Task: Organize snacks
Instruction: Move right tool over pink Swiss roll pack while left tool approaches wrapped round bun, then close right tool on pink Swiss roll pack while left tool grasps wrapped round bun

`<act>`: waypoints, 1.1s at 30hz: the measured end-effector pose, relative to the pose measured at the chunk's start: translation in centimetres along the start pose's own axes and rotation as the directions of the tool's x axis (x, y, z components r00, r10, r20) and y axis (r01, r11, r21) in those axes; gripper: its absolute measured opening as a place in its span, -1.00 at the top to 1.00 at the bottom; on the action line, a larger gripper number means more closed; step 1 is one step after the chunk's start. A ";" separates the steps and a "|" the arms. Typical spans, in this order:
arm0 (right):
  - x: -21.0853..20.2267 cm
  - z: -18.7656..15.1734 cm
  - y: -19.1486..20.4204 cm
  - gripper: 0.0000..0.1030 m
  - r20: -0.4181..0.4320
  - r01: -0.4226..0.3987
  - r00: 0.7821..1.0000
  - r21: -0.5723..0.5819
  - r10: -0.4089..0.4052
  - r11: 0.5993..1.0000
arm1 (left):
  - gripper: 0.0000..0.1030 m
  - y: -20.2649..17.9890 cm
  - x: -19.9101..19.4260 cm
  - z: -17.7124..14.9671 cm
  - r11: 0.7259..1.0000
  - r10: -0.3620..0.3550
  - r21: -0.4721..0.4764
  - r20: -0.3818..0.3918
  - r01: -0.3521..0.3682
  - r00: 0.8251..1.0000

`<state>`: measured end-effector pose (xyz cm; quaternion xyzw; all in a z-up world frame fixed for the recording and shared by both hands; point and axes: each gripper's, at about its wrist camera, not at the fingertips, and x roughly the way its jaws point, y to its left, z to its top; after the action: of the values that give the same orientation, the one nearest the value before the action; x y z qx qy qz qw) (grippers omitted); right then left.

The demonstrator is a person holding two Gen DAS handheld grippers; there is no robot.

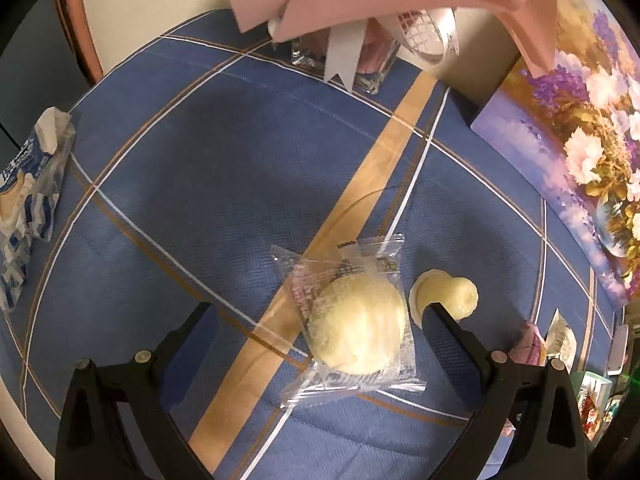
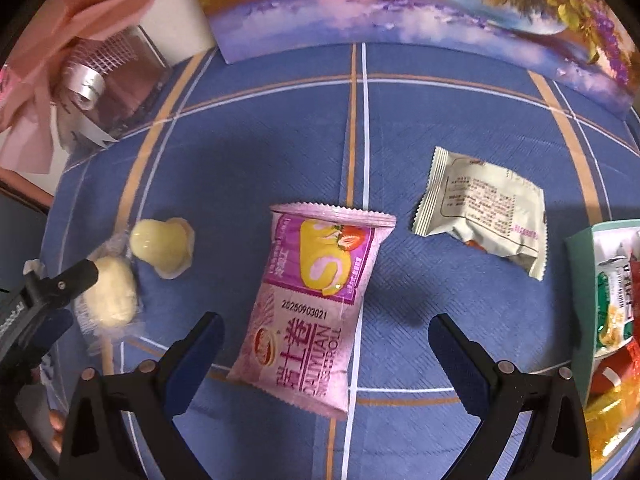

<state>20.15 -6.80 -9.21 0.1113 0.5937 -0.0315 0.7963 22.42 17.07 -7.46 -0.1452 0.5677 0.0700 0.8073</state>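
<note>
My left gripper (image 1: 318, 314) is open, its fingers on either side of a pale round pastry in a clear wrapper (image 1: 356, 332) lying on the blue tablecloth (image 1: 200, 168). A yellow jelly cup (image 1: 444, 292) lies just right of it, partly behind the right finger. My right gripper (image 2: 326, 326) is open, straddling the lower part of a pink Swiss roll packet (image 2: 316, 308). A pale green snack packet (image 2: 484, 208) lies to its upper right. In the right wrist view the pastry (image 2: 112, 296), the jelly cup (image 2: 162, 246) and the left gripper's finger (image 2: 72, 276) show at left.
A green box with several packed snacks (image 2: 580, 256) sits at the right edge. A pink paper decoration with a glass holder (image 1: 344, 56) stands at the back. A flower painting (image 1: 580, 128) leans along the back right. A blue-white snack bag (image 1: 28, 200) lies far left.
</note>
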 end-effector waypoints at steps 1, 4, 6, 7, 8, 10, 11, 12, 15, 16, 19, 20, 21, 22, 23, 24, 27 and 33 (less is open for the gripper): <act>0.3 0.0 0.1 -1.00 -0.004 0.002 1.000 0.000 -0.002 1.000 | -0.96 -0.2 0.3 0.0 1.000 0.003 0.007 -0.001 -0.003 1.000; 0.9 -0.1 0.5 -1.00 -0.009 0.020 1.000 -0.013 -0.020 1.000 | -0.96 -0.6 1.1 -0.1 1.000 0.019 0.019 -0.015 -0.019 1.000; 1.2 0.0 0.7 -1.00 -0.011 0.035 0.999 -0.020 -0.035 0.999 | -0.96 -0.8 1.7 -0.2 1.000 0.021 0.022 -0.028 -0.021 0.999; 1.5 0.0 1.0 -1.00 -0.011 0.041 0.999 -0.024 -0.041 0.999 | -0.96 -0.9 1.9 -0.2 1.000 0.020 0.025 -0.033 -0.020 0.999; 1.6 0.0 1.2 -1.00 -0.011 0.050 0.999 -0.033 -0.050 0.998 | -0.96 -1.1 2.1 -0.3 0.999 0.021 0.027 -0.036 -0.020 0.999; 1.9 -0.1 1.6 -1.00 -0.009 0.064 0.998 -0.049 -0.065 0.997 | -0.96 -1.4 2.4 -0.4 0.999 0.024 0.035 -0.040 -0.022 0.999; 2.1 -0.1 1.8 -1.00 -0.010 0.076 0.997 -0.057 -0.076 0.996 | -0.96 -1.6 2.5 -0.4 0.999 0.026 0.040 -0.041 -0.024 0.999; 2.2 -0.2 1.9 -1.00 -0.010 0.083 0.996 -0.060 -0.083 0.995 | -0.96 -1.8 2.6 -0.4 0.999 0.027 0.044 -0.040 -0.025 0.999; 2.7 -0.2 2.4 -1.00 -0.008 0.103 0.995 -0.071 -0.104 0.992 | -0.95 -2.0 2.9 -0.5 0.999 0.025 0.046 -0.040 -0.023 0.999; 2.7 -0.2 2.5 -1.00 -0.007 0.109 0.994 -0.075 -0.110 0.991 | -0.93 -2.0 3.0 -0.5 0.999 0.018 0.043 -0.042 -0.017 0.999; 3.5 -0.2 3.6 -1.00 -0.005 0.131 0.991 -0.095 -0.132 0.987 | -0.72 -1.8 3.1 -0.5 1.000 -0.001 0.031 -0.048 0.003 0.999; 3.6 -0.2 3.7 -1.00 -0.004 0.136 0.991 -0.101 -0.137 0.985 | -0.66 -1.7 3.2 -0.5 1.000 -0.006 0.028 -0.051 0.007 0.999; 3.7 -0.2 4.0 -1.00 -0.003 0.137 0.990 -0.102 -0.138 0.985 | -0.59 -1.6 3.2 -0.5 1.000 -0.005 0.025 -0.054 0.007 0.999; 3.9 -0.2 4.1 -1.00 -0.002 0.136 0.991 -0.101 -0.137 0.986 | -0.58 -1.6 3.3 -0.5 1.000 -0.001 0.024 -0.054 0.003 0.999; 3.9 -0.2 4.1 -1.00 -0.001 0.134 0.991 -0.099 -0.135 0.986 | -0.58 -1.5 3.2 -0.5 1.000 -0.002 0.021 -0.053 0.003 0.999; 3.8 -0.5 3.9 -1.00 0.001 0.132 0.991 -0.098 -0.133 0.986 | -0.54 -1.3 3.2 -0.6 1.000 -0.003 0.018 -0.052 0.004 0.999; 3.2 -1.0 3.5 -0.93 0.009 0.135 0.991 -0.095 -0.135 0.986 | -0.26 -0.9 2.9 -0.5 1.000 -0.025 -0.005 -0.043 0.025 0.999; 2.1 -0.8 2.5 -0.32 0.047 0.155 0.987 -0.071 -0.152 0.985 | -0.11 0.0 2.4 -0.5 0.998 -0.054 -0.032 -0.033 0.053 0.998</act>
<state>20.46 -4.03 -11.09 0.0347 0.5848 -0.0726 0.8071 22.79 16.82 -9.84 -0.1742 0.5762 0.0546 0.7967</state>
